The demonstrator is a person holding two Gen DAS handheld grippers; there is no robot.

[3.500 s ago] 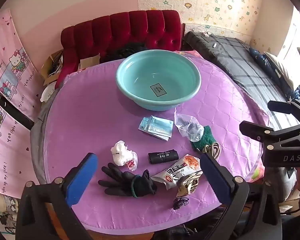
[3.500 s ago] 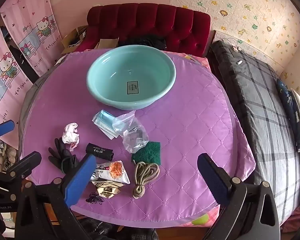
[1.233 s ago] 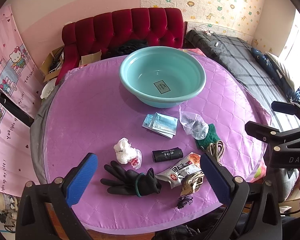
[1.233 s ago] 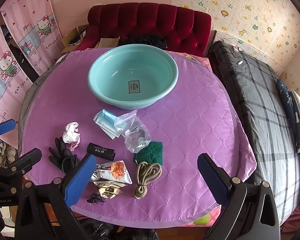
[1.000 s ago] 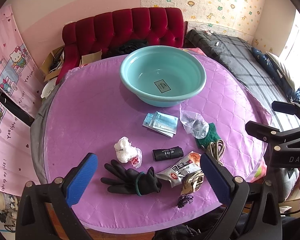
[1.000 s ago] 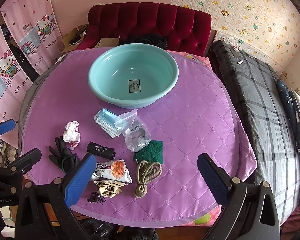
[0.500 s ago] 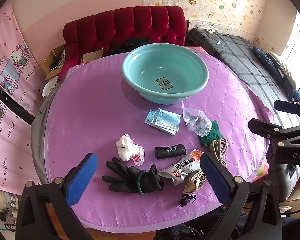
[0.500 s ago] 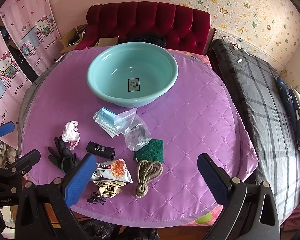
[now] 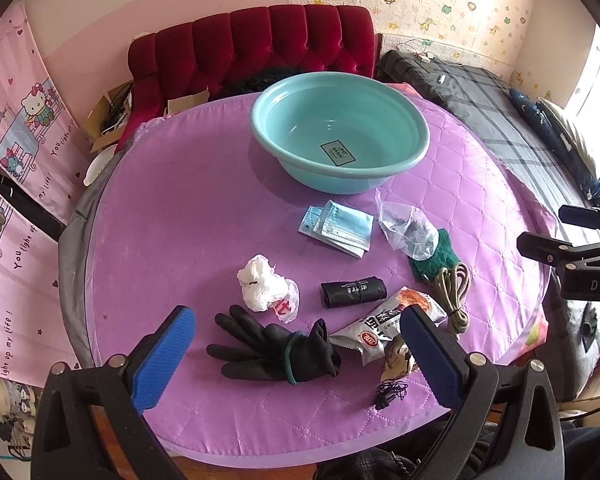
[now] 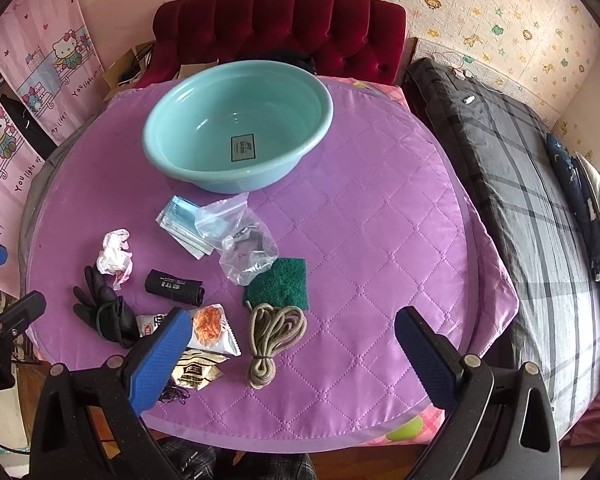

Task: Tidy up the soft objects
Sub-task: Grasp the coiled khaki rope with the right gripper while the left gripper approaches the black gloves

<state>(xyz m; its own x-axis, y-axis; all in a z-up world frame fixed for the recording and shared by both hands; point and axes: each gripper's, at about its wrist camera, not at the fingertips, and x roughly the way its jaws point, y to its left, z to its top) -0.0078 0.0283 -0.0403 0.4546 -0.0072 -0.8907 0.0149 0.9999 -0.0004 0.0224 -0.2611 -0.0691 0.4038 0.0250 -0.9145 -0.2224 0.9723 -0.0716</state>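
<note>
Left gripper [image 9: 296, 354] spread wide, holding nothing, above black gloves [image 9: 274, 350]; its finger hides part of snack packet [image 9: 374, 330]. Right gripper [image 10: 292, 358] likewise released, over rope coil [image 10: 272, 336]. Clear bag [image 10: 242, 238] contents unclear, overlaps green pad [image 10: 282, 282] and masks [image 9: 338, 228]. Teal basin [image 10: 236, 126] on table [image 10: 380, 220] holds only label.

Red tufted sofa [image 10: 284, 20] against pink wall [image 9: 140, 4]; plaid bed [image 10: 540, 200] beside purple-quilted table [image 10: 380, 240].

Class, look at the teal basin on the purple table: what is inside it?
Inside the teal basin only a dark-bordered label shows on its floor; none of the soft objects is in it. The near wall hides a strip of the floor in both views.
</note>
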